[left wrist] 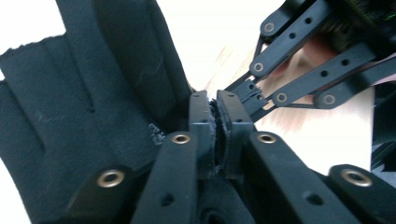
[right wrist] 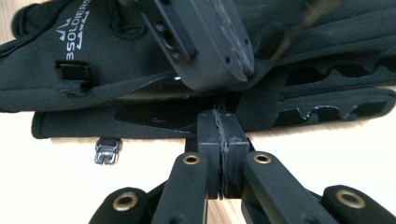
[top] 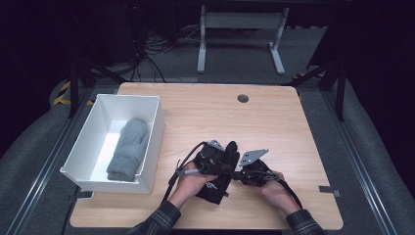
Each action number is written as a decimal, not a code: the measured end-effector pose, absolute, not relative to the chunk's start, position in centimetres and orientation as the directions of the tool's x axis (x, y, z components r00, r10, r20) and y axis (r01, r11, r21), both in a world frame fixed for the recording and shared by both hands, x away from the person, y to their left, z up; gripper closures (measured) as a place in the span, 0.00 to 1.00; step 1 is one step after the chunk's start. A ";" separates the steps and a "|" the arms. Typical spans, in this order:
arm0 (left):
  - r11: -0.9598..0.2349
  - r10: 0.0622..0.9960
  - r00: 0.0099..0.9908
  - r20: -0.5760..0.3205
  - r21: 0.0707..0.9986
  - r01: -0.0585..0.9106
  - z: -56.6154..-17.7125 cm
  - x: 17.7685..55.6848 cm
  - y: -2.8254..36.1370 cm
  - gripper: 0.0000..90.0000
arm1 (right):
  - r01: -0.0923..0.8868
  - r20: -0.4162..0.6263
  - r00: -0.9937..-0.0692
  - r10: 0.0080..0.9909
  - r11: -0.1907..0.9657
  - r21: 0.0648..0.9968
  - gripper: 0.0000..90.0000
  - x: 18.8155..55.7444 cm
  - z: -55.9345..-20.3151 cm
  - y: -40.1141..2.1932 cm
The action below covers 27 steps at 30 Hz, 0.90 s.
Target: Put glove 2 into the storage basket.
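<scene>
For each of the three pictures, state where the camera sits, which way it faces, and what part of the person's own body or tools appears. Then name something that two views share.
High view: above the person's side, facing forward and down on the wooden table; both forearms, left gripper and right gripper show.
Left gripper view: rides the left gripper, looking along its jaws at the black gloves.
Right gripper view: rides the right gripper, facing the gloves' edge.
Shared: the black gloves and the tabletop.

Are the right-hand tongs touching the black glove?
Touching: in the right gripper view, the right tongs are shut on the black glove's edge.
</scene>
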<state>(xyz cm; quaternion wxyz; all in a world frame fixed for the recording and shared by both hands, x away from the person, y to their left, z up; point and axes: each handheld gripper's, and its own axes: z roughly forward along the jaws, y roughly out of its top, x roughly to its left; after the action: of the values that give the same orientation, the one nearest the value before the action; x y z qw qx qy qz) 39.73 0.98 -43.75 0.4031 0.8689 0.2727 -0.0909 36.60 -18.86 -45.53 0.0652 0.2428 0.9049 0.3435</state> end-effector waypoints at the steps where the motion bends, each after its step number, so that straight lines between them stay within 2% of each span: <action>1: -0.522 0.395 0.839 -0.375 0.660 0.541 -43.5 39.6 1.0 0.88 | 0.396 0.048 -0.870 0.490 0.639 0.659 1.00 36.6 -45.4 -19.1; 5: -0.510 0.391 0.848 -0.358 0.683 0.523 -42.7 39.2 1.5 0.89 | 0.409 0.043 -0.849 0.526 0.605 0.683 0.97 36.9 -44.8 -20.4; 9: -0.528 0.400 0.847 -0.350 0.668 0.525 -43.1 39.0 1.4 0.99 | 0.442 0.034 -0.806 0.590 0.564 0.697 0.81 37.3 -44.5 -22.3; 14: -0.583 0.379 0.855 -0.353 0.627 0.517 -44.5 38.5 -0.2 0.99 | 0.488 0.019 -0.744 0.668 0.524 0.698 0.59 38.0 -44.8 -24.5; 18: -0.639 0.375 0.868 -0.326 0.588 0.497 -45.1 37.8 -1.2 1.00 | 0.505 0.001 -0.711 0.703 0.510 0.696 0.48 38.4 -45.2 -25.5; 27: -0.665 0.396 0.868 -0.299 0.559 0.495 -44.7 37.6 0.4 1.00 | 0.524 -0.020 -0.674 0.738 0.498 0.690 0.35 38.9 -45.9 -26.0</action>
<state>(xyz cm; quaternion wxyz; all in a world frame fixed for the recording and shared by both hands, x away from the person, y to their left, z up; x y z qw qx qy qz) 37.64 0.38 -44.72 0.3278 0.9093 0.2450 -0.0759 38.88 -25.96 -45.88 0.1586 0.3710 0.8508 0.3366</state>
